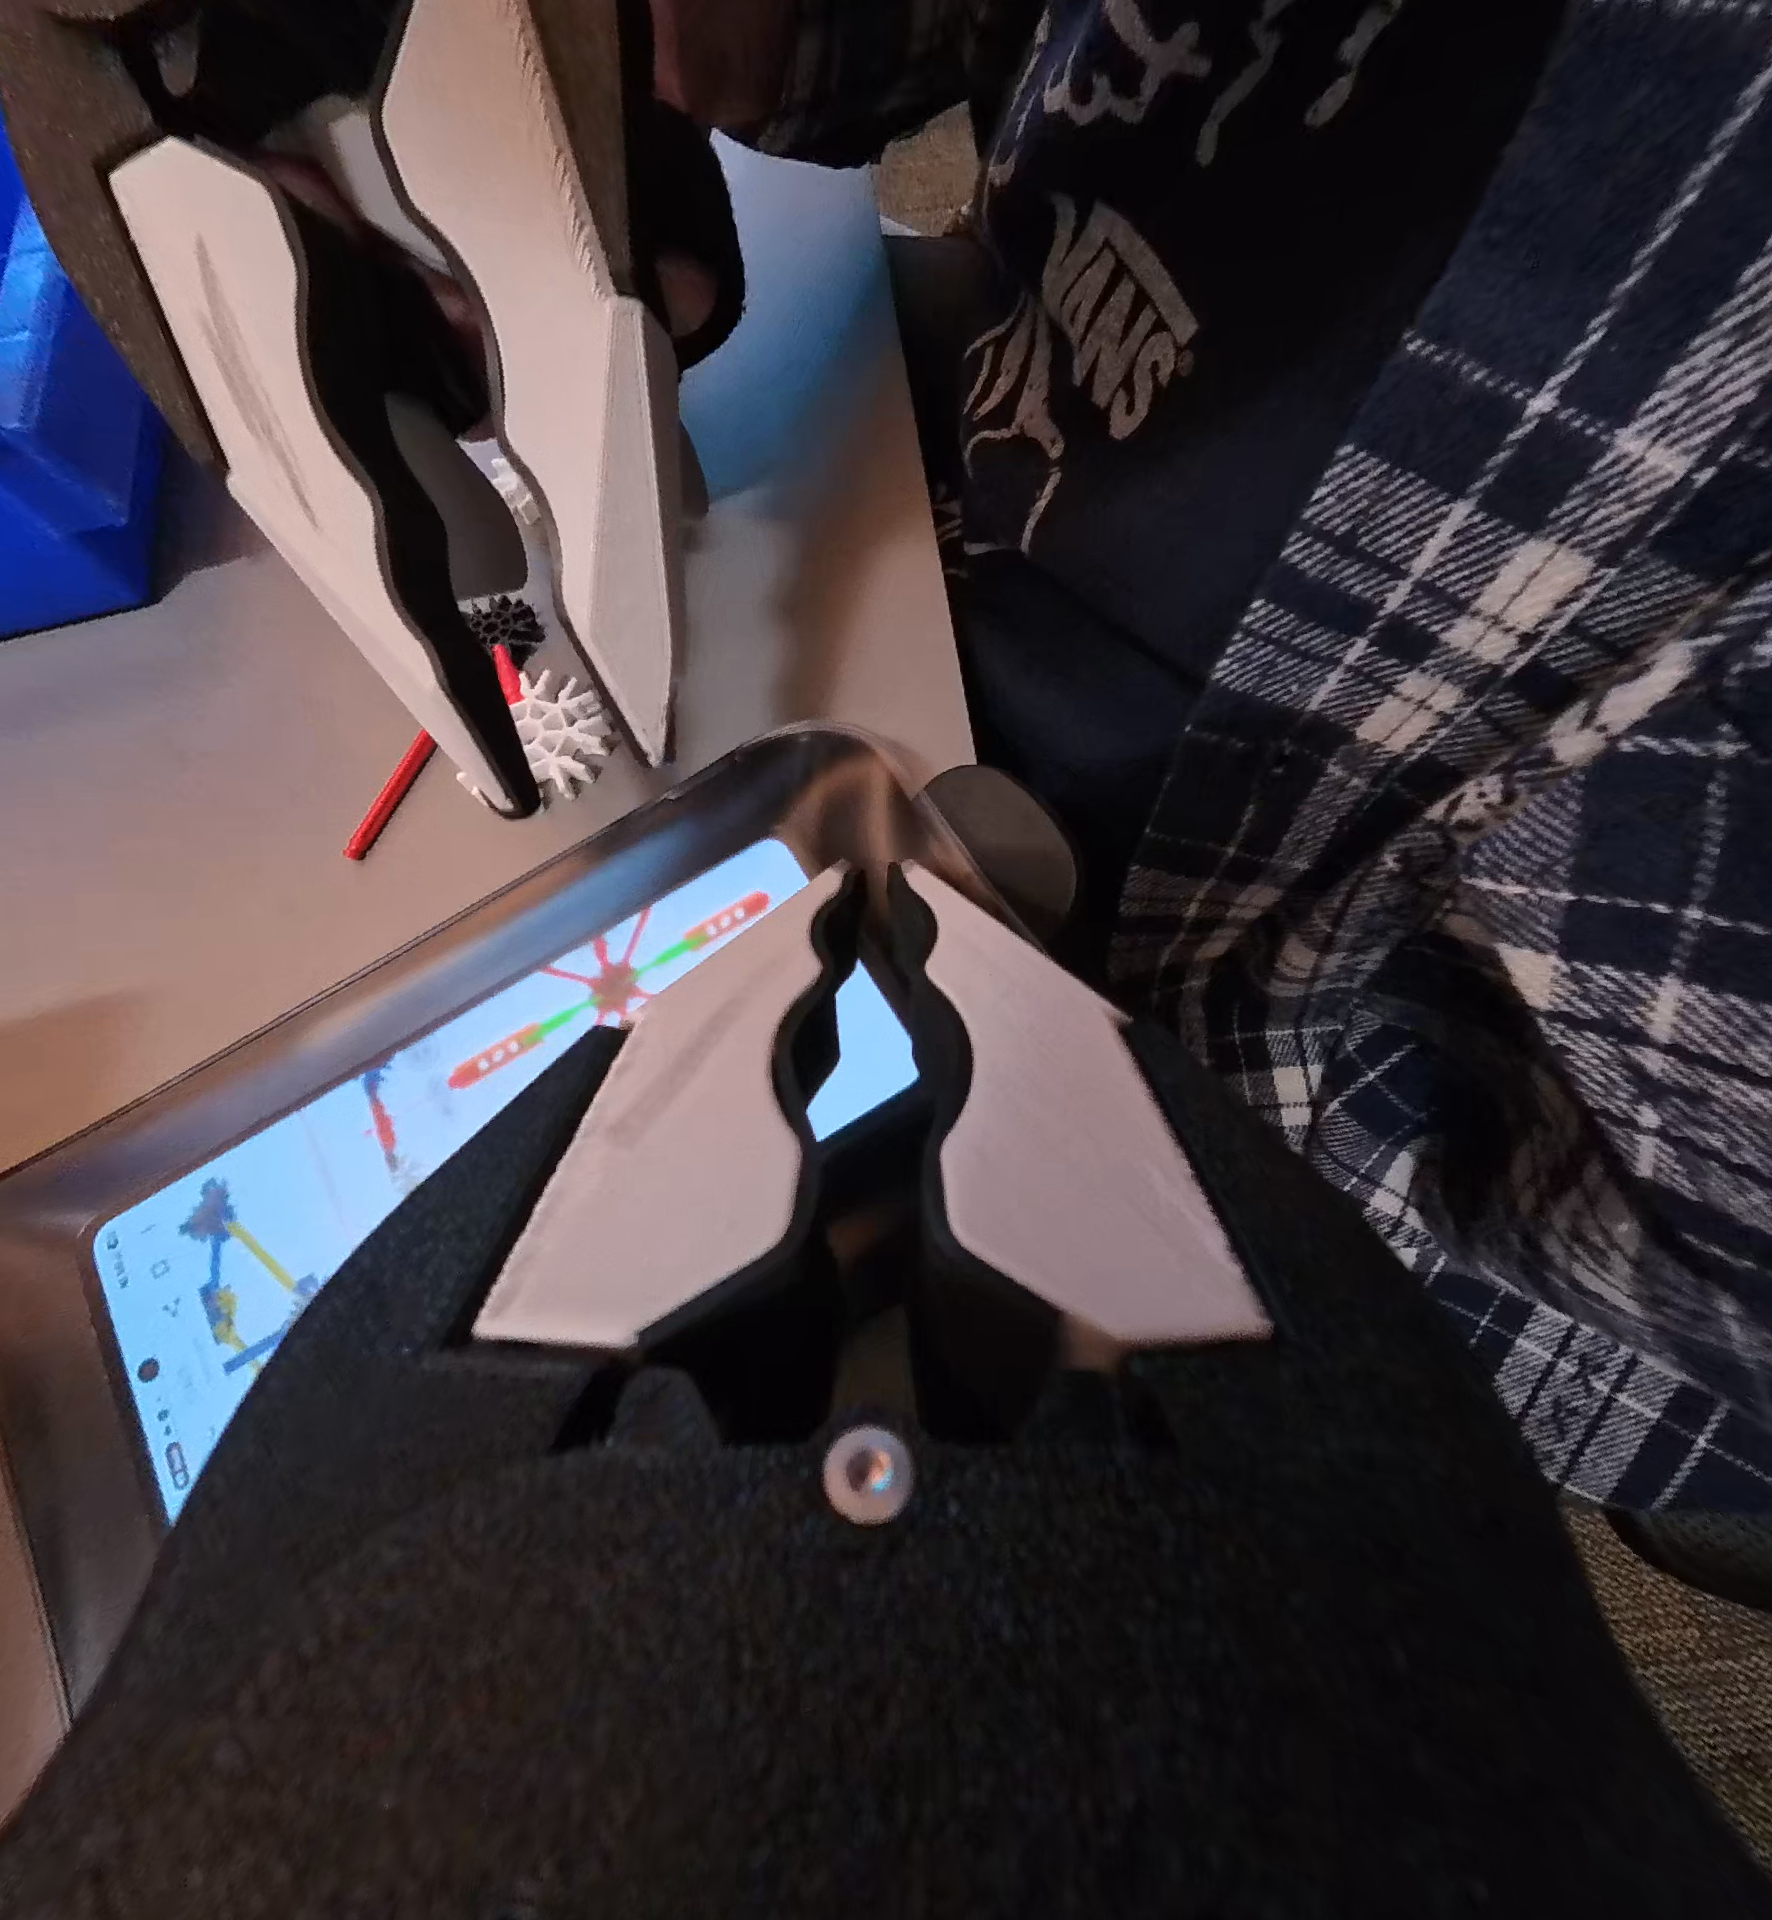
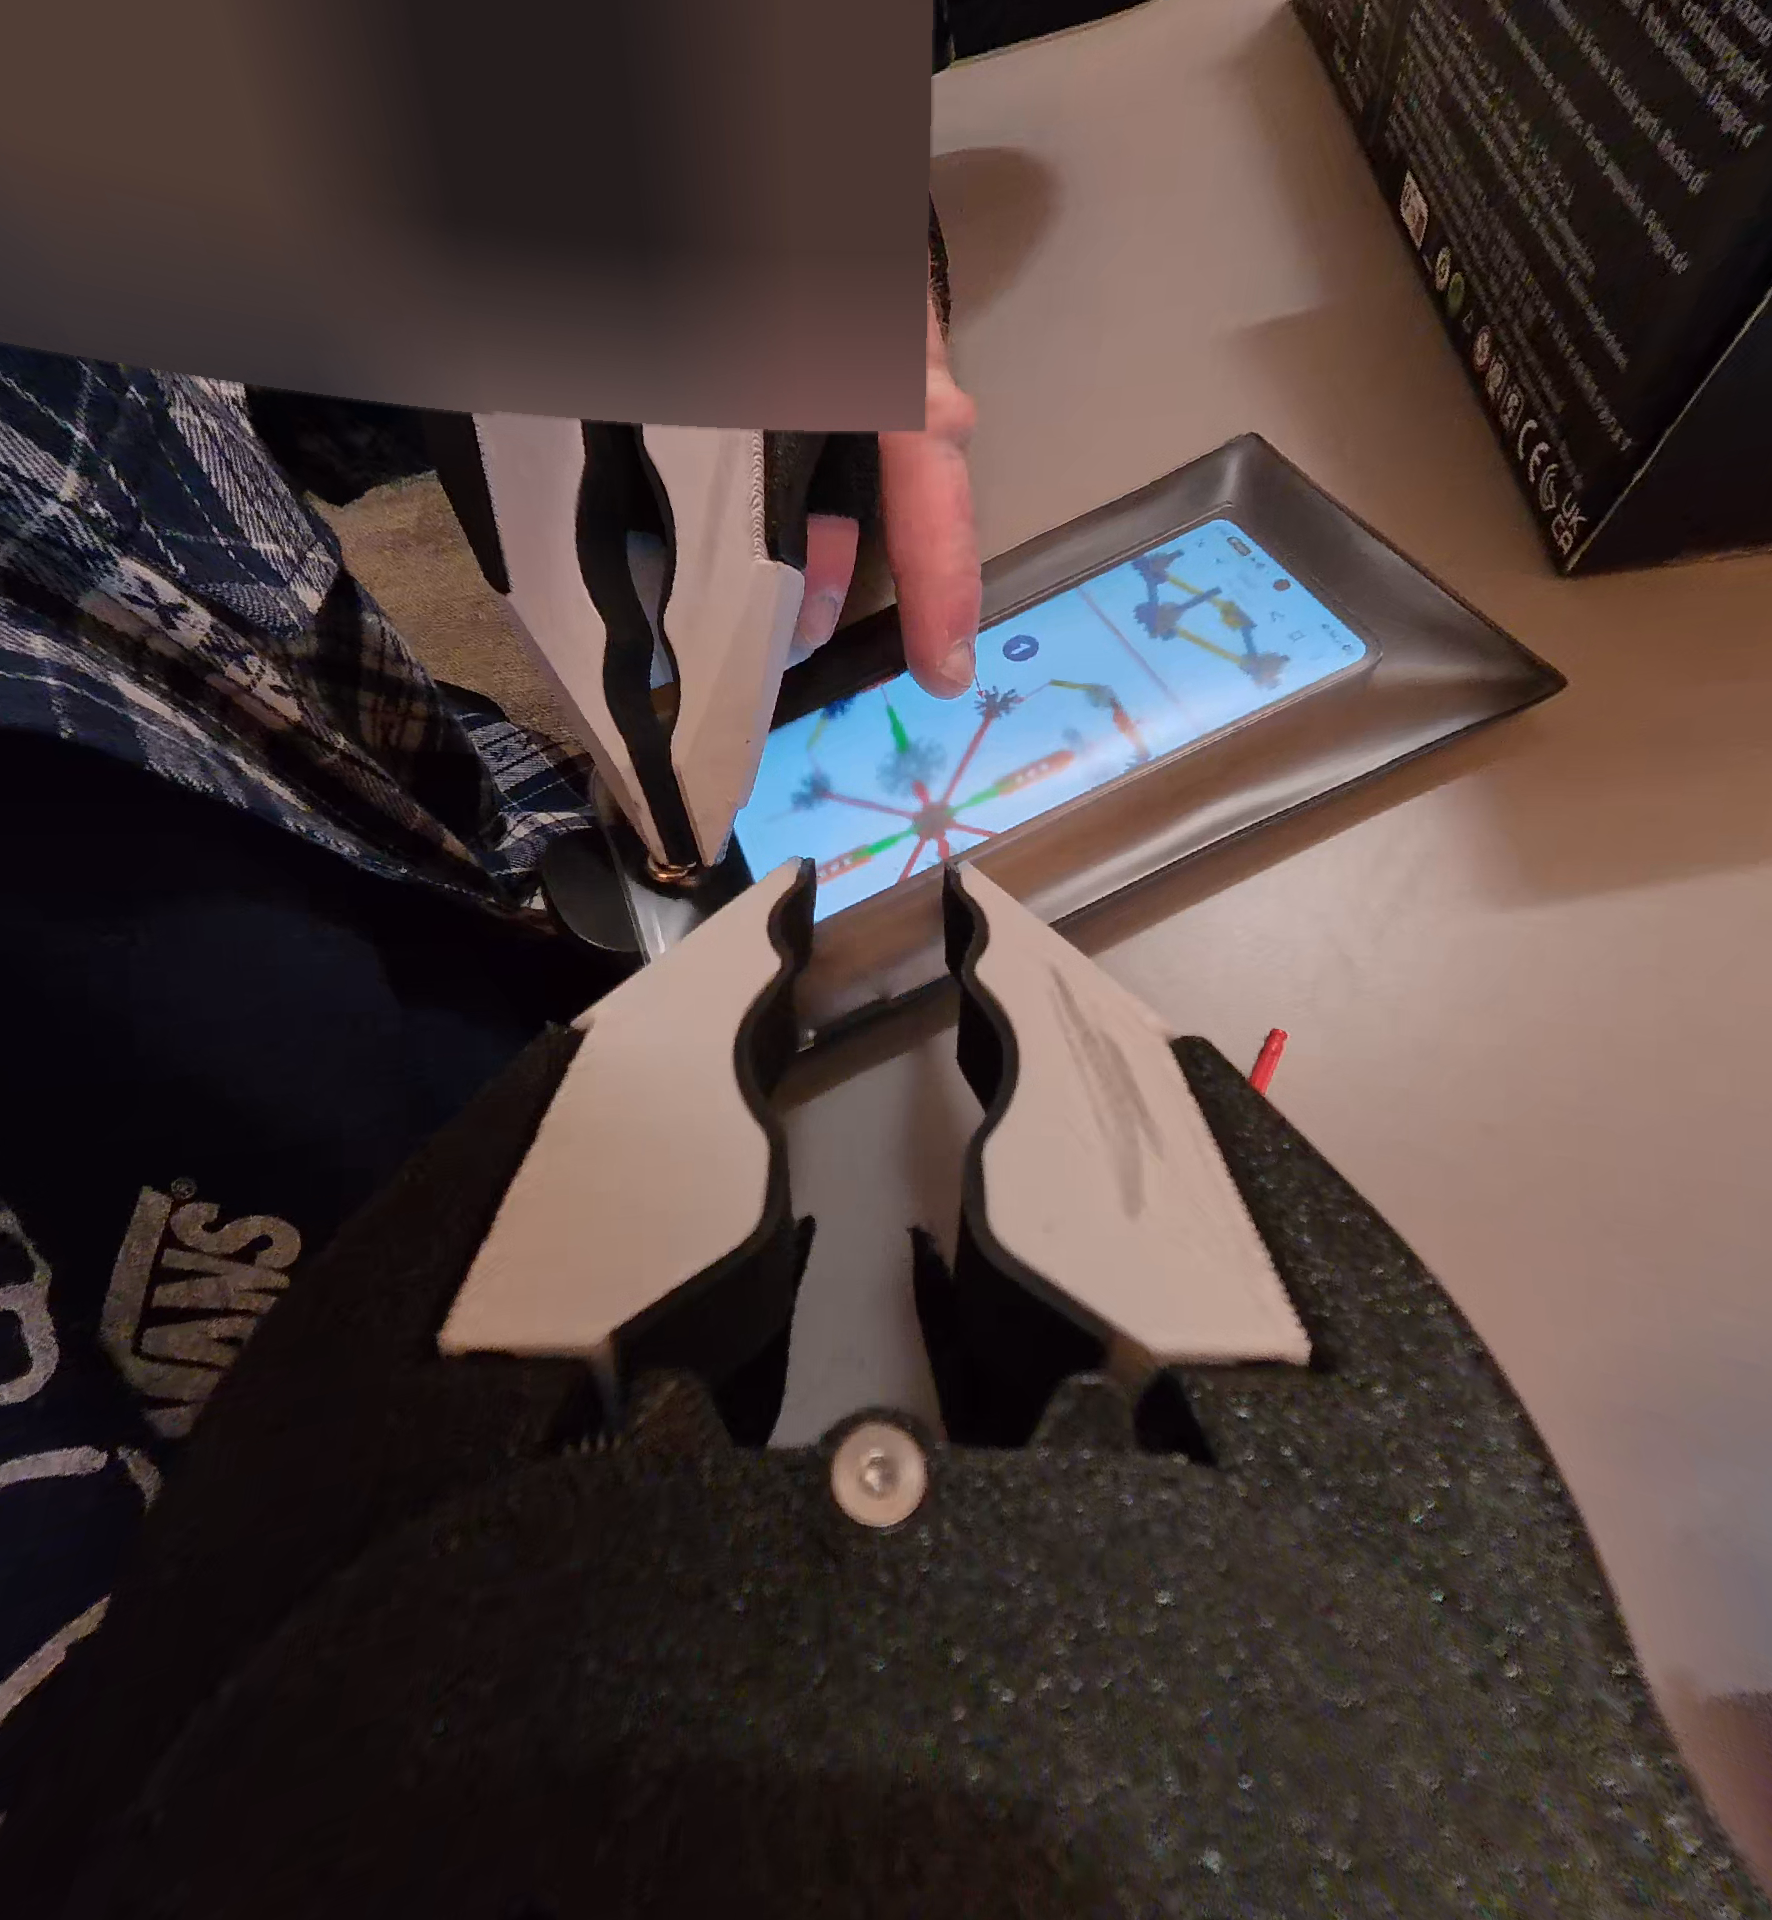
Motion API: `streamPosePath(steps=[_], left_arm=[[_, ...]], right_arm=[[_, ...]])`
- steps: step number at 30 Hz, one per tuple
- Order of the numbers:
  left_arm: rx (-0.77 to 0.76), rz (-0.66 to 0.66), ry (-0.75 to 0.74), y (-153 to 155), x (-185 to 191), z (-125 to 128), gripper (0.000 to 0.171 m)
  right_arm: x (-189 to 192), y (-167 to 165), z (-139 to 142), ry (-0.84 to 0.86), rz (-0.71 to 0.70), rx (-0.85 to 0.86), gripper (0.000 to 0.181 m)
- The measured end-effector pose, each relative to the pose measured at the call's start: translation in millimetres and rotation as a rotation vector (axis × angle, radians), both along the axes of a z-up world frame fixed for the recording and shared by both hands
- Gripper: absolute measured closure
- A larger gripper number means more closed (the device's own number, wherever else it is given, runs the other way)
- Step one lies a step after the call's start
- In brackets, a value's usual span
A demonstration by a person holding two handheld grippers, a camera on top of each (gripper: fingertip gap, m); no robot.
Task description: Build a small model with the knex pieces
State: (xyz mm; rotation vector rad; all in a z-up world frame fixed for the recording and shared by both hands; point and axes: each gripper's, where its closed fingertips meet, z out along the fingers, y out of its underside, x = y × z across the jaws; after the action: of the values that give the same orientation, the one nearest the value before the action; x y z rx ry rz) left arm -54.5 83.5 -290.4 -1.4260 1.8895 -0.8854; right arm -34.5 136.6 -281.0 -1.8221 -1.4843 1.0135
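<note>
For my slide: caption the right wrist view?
Open right gripper hovers at a lit phone in a dark tray; a finger touches the screen.

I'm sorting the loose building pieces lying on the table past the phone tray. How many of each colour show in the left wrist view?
white snowflake connectors: 2
black connector: 1
red rod: 1
Total: 4
</note>
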Motion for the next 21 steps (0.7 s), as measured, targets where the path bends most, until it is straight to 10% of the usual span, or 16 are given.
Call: streamPosePath(steps=[1, 21], left_arm=[[0.003, 0.001, 0.002, 0, 0, 0, 0.168], [0.009, -0.004, 0.023, -3, -3, -1, 0.168]], right_arm=[[0, 0, 1, 0.001, -0.001, 0.002, 0.157], [-11, -1, -1, -0.011, 0.017, 0.015, 0.157]])
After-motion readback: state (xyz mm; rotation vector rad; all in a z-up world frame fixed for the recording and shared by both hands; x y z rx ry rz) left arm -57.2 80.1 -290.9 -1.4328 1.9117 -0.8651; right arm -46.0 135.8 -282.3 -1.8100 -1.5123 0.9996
